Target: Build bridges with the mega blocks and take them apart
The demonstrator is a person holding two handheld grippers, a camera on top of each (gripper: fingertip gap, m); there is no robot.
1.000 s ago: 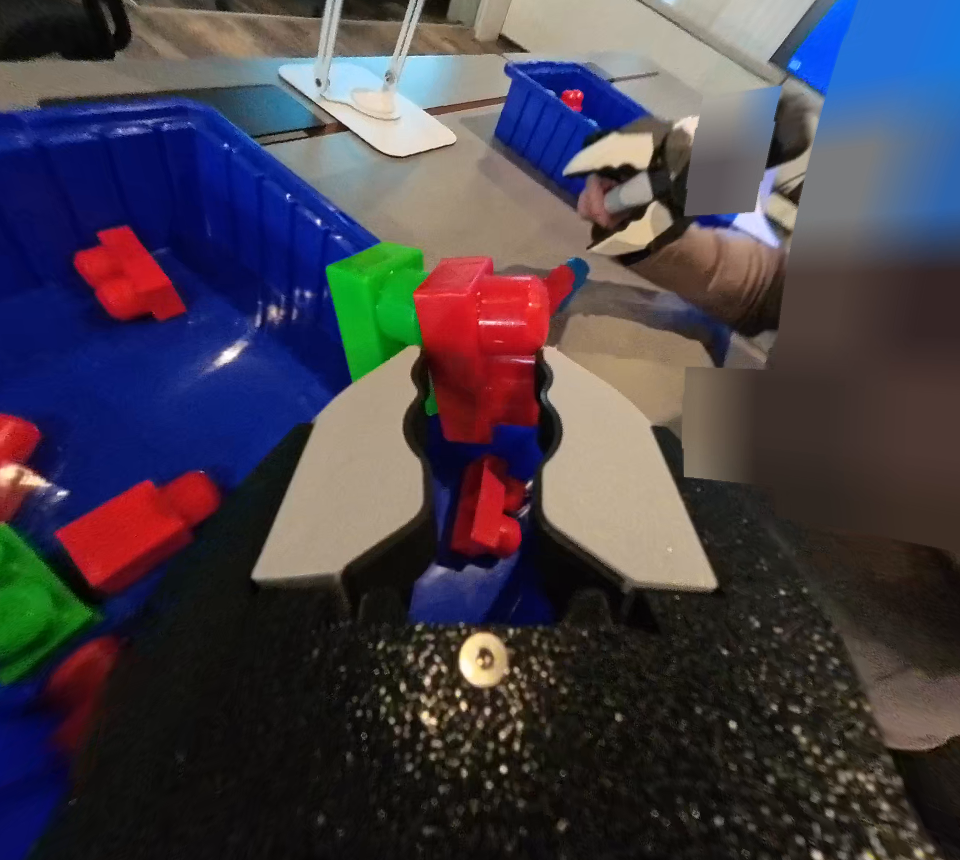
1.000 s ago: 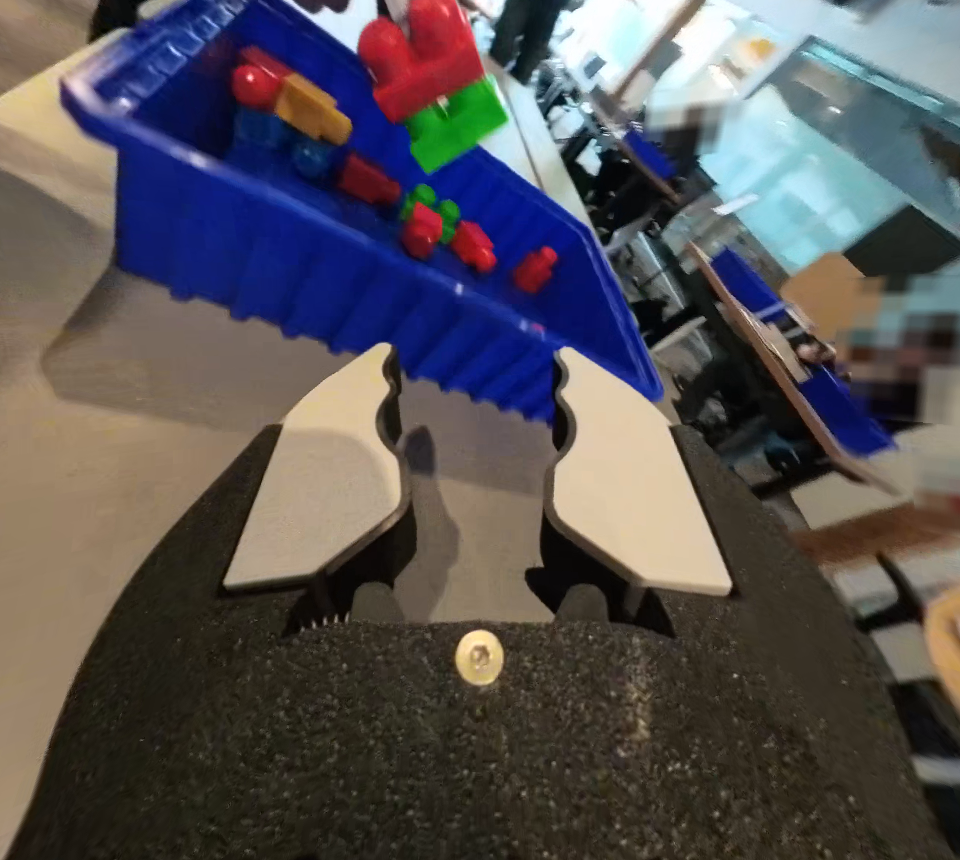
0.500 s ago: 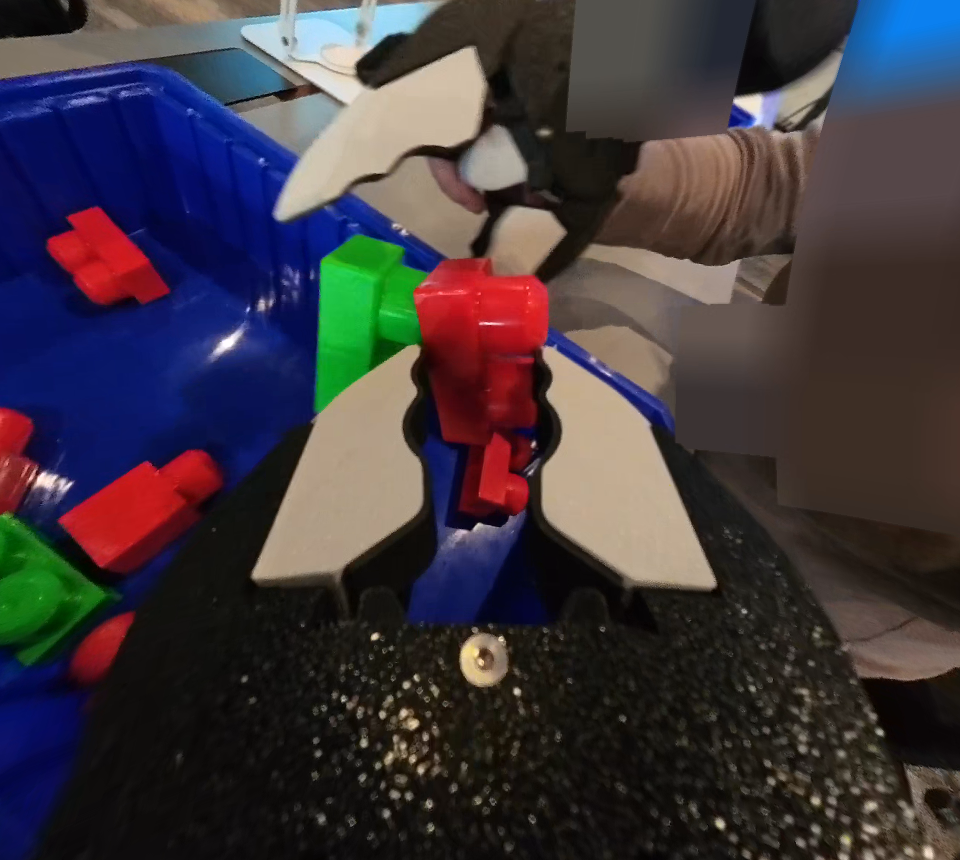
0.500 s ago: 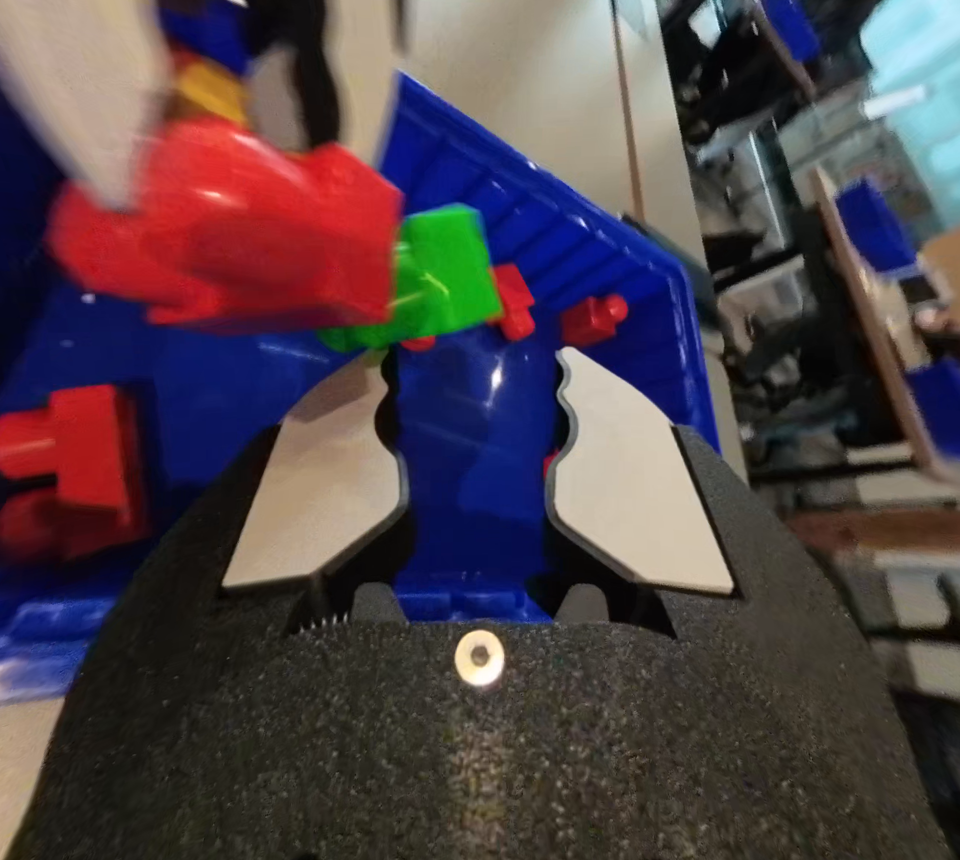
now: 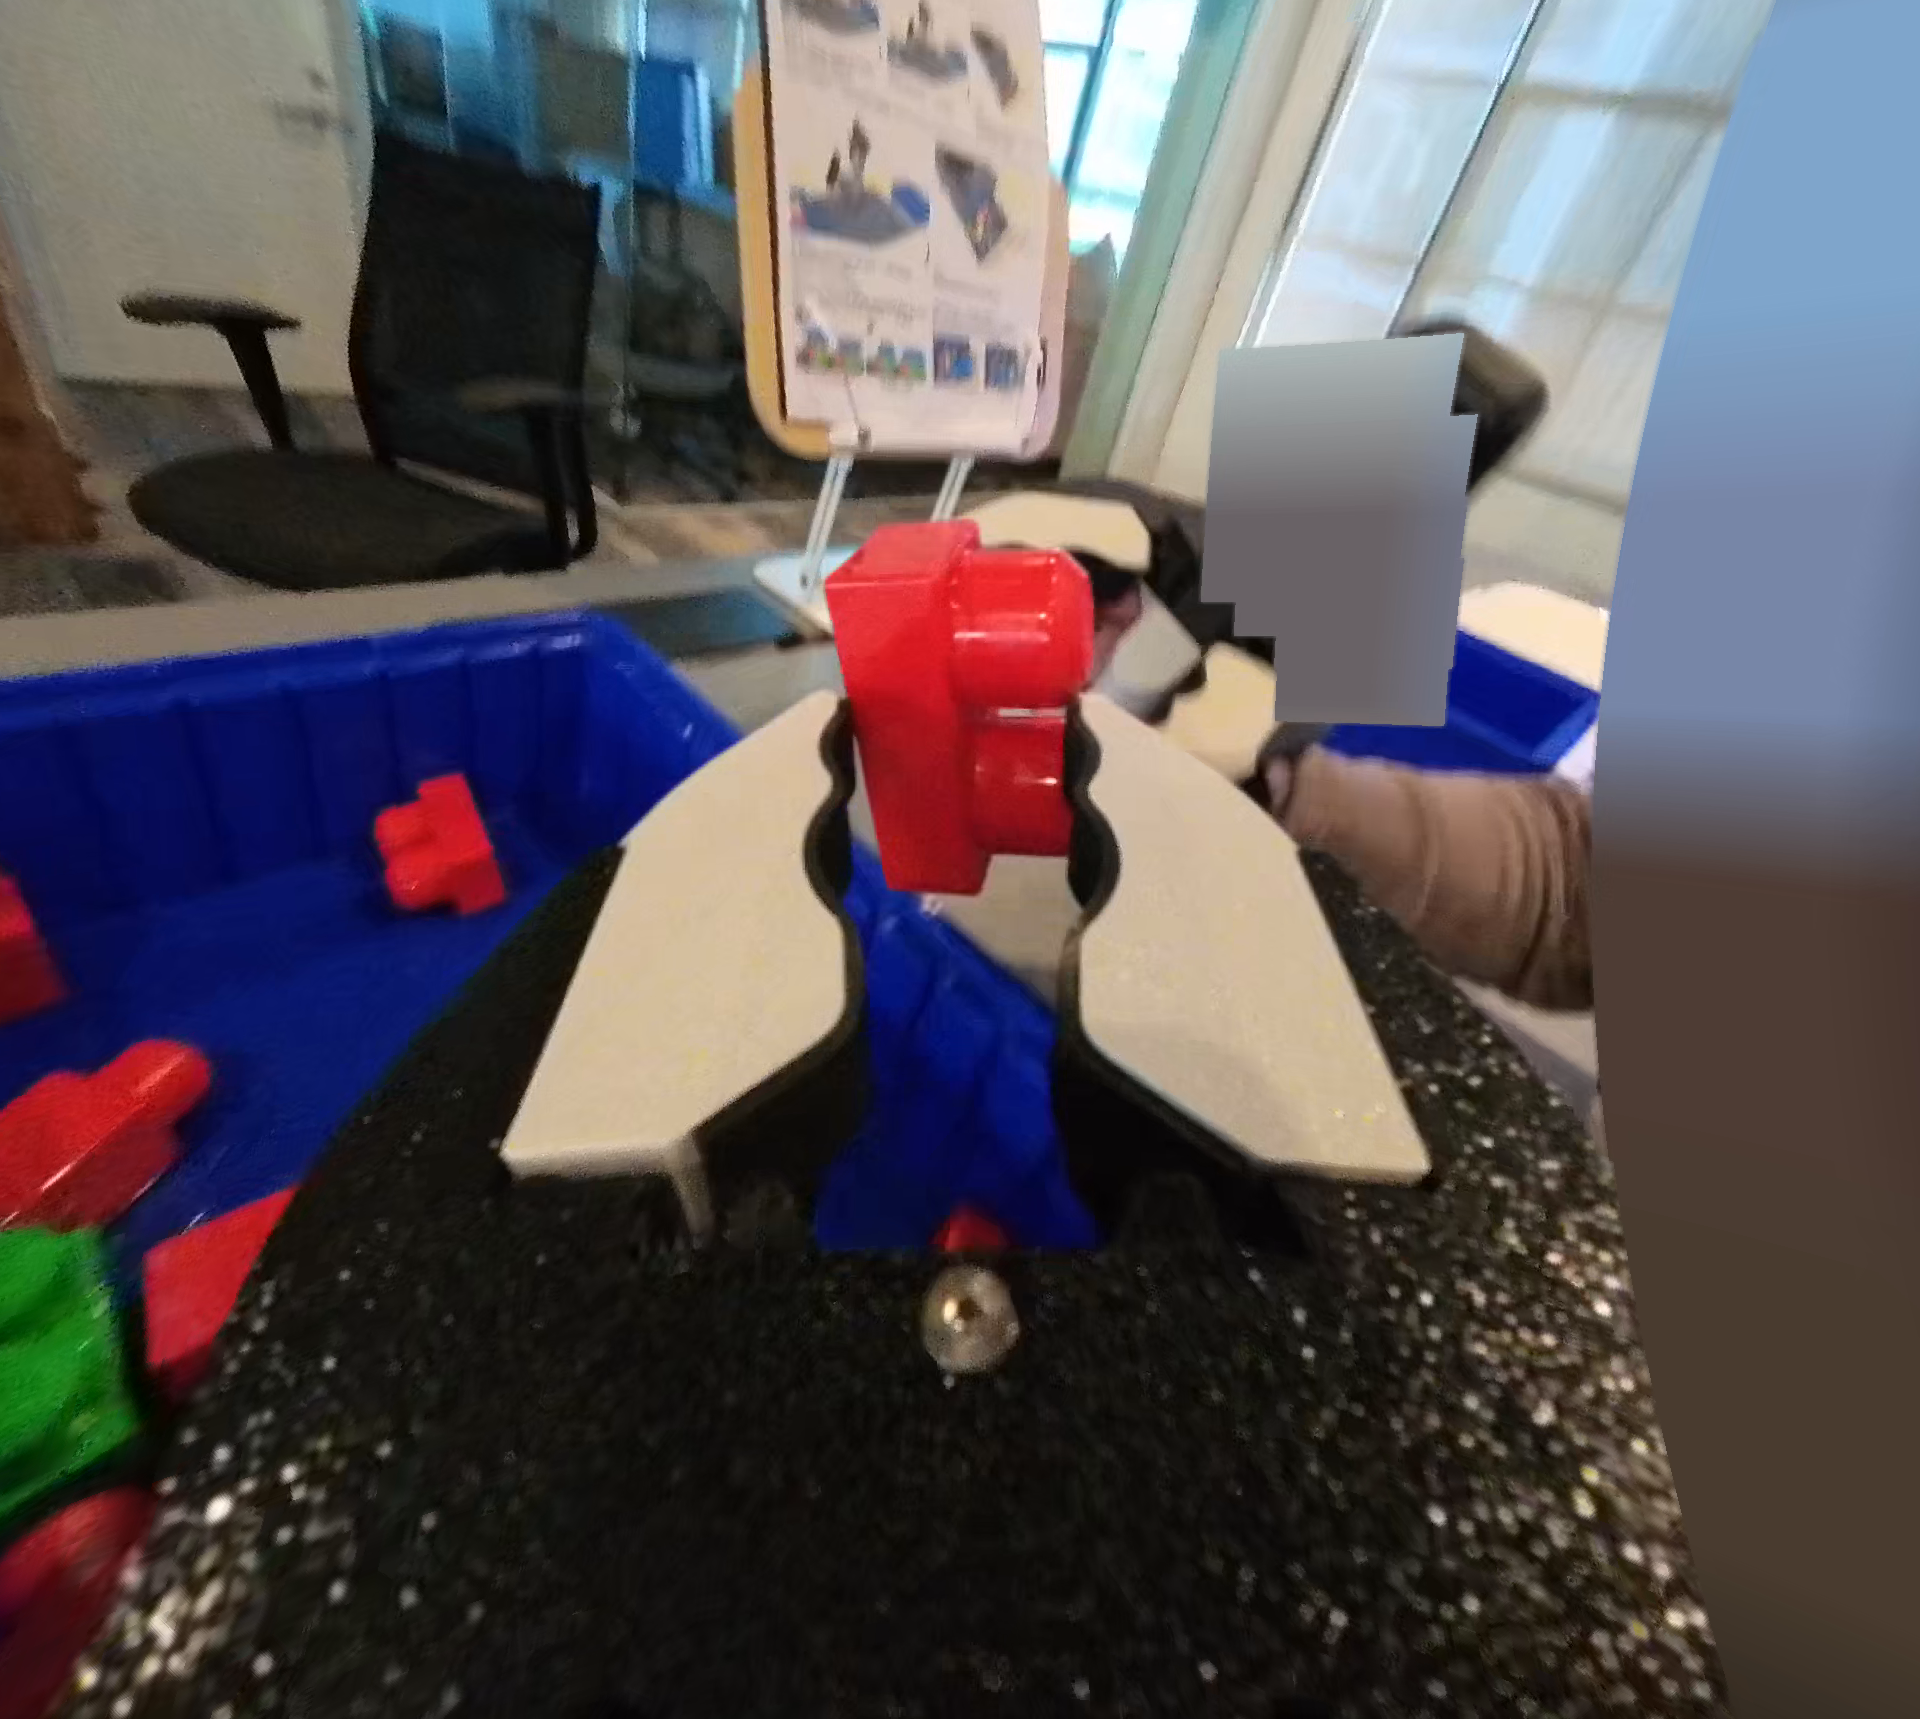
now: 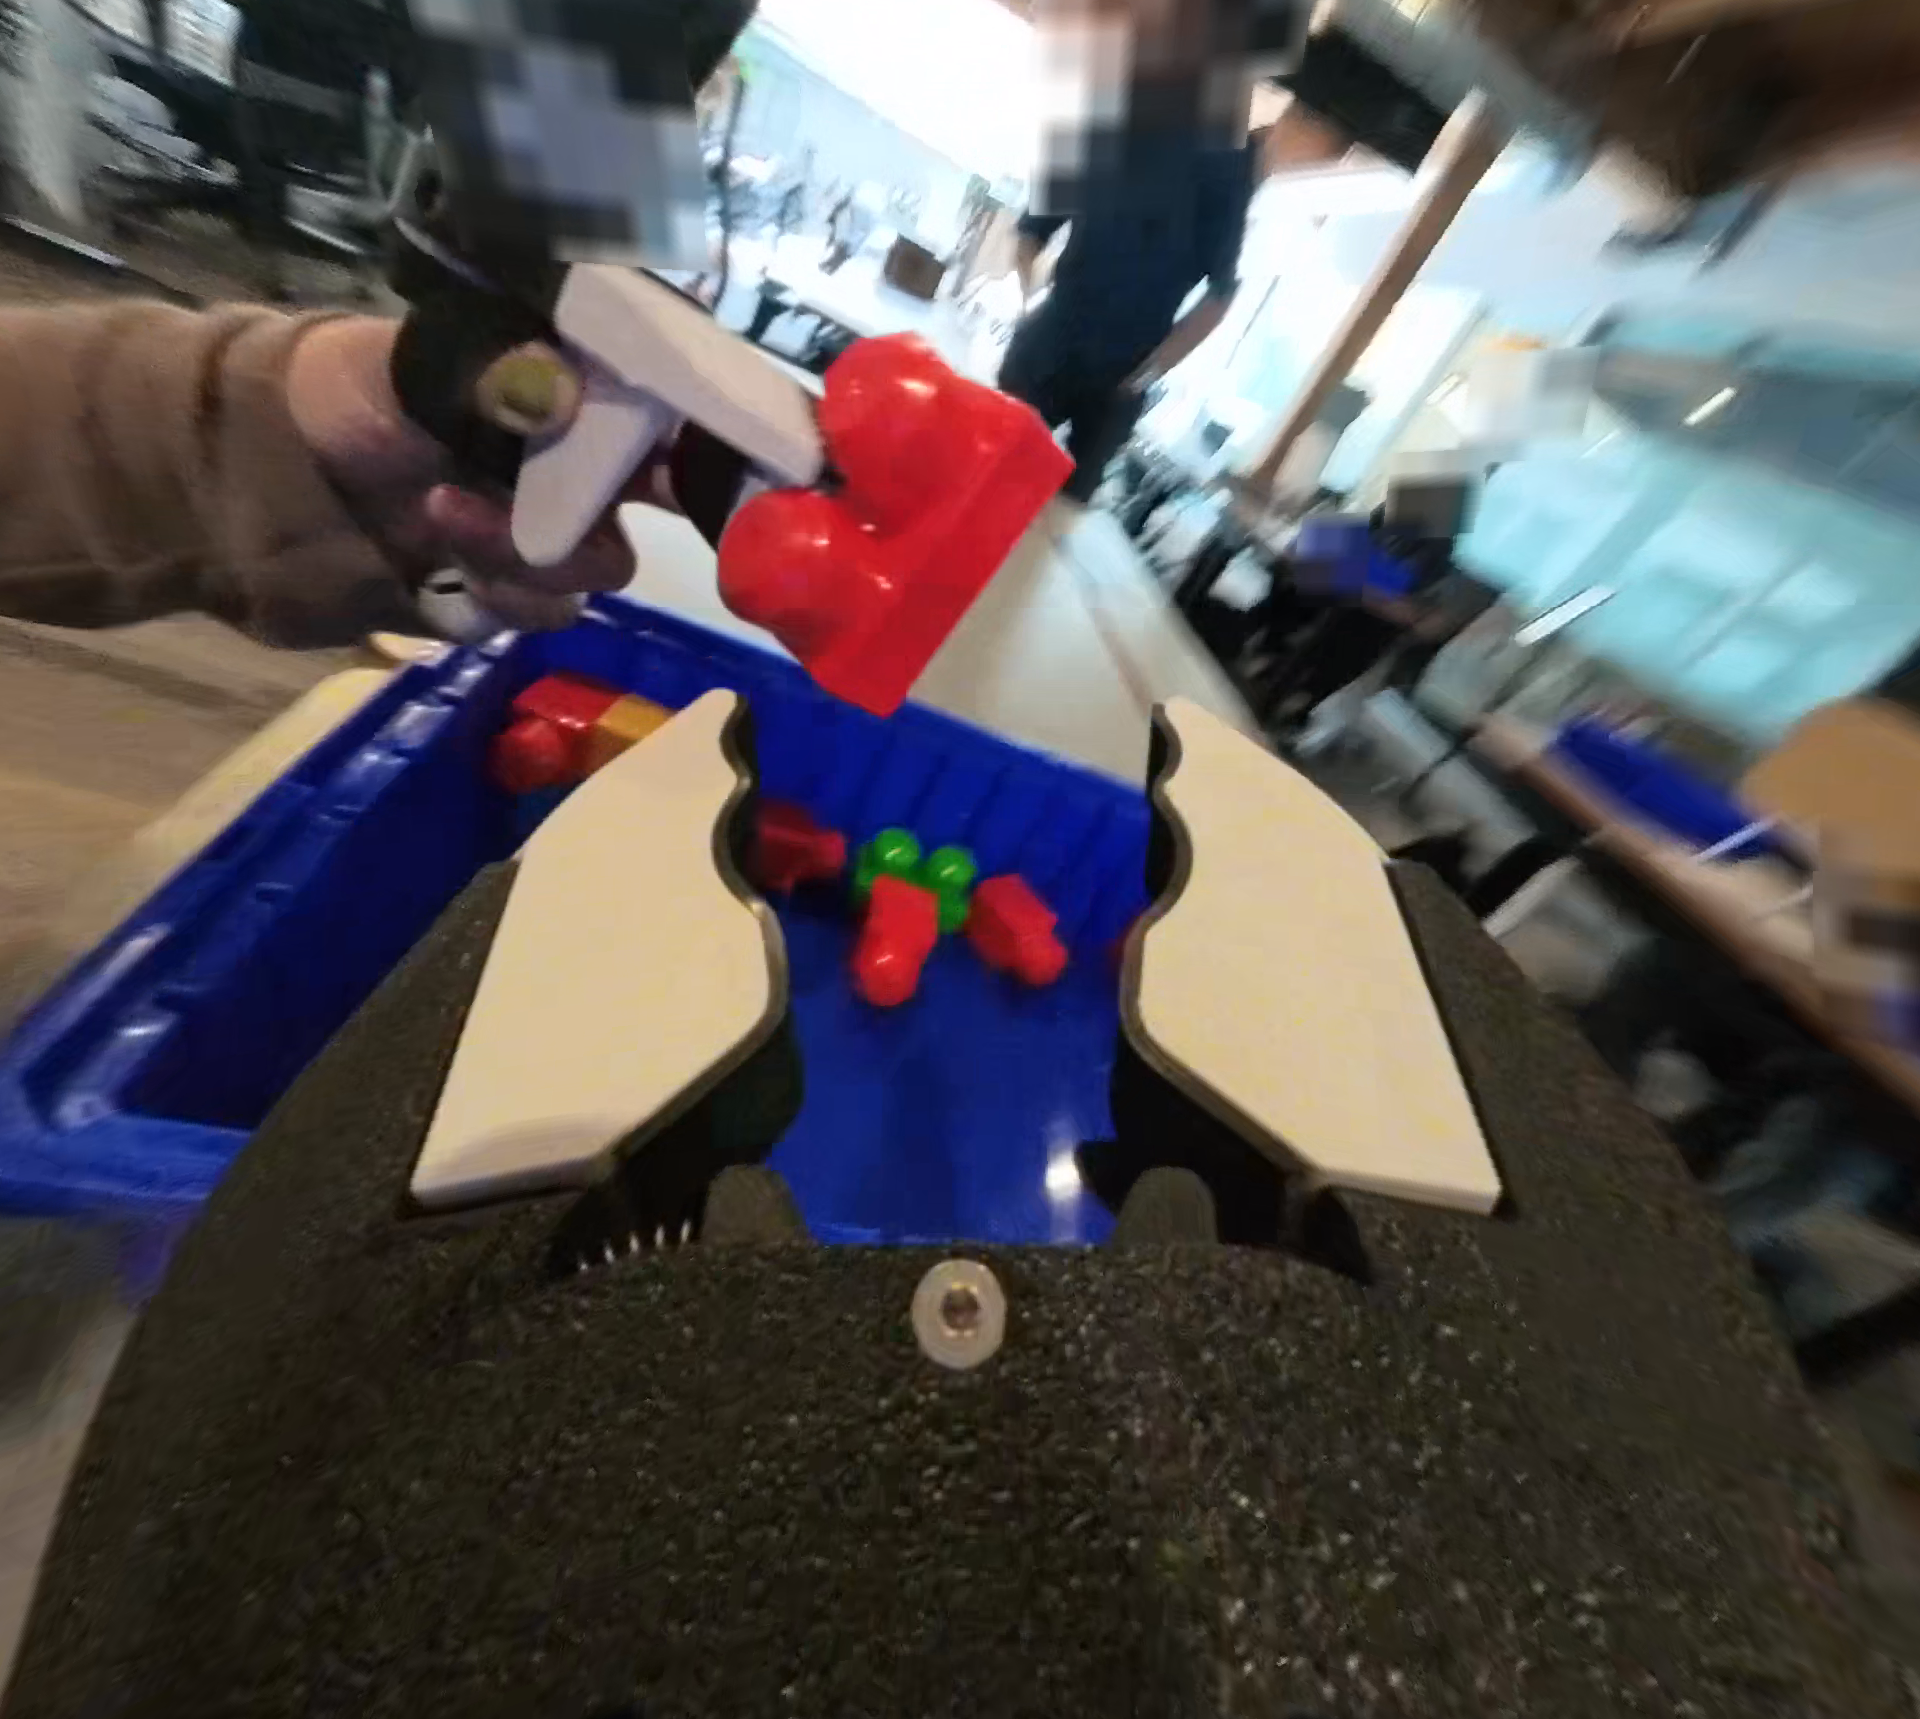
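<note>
Grey table (image 5: 727, 677) bears a blue bin (image 5: 312, 734), office chair (image 5: 436, 381) behind

Red block (image 5: 940, 713) in left tool (image 5: 956, 734)

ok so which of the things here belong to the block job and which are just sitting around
Part of the job:
- red block, held in the left gripper
- right gripper, open and empty
- blue bin with loose blocks

Just lying about:
- sheet on a stand
- office chair
- second blue bin
</note>
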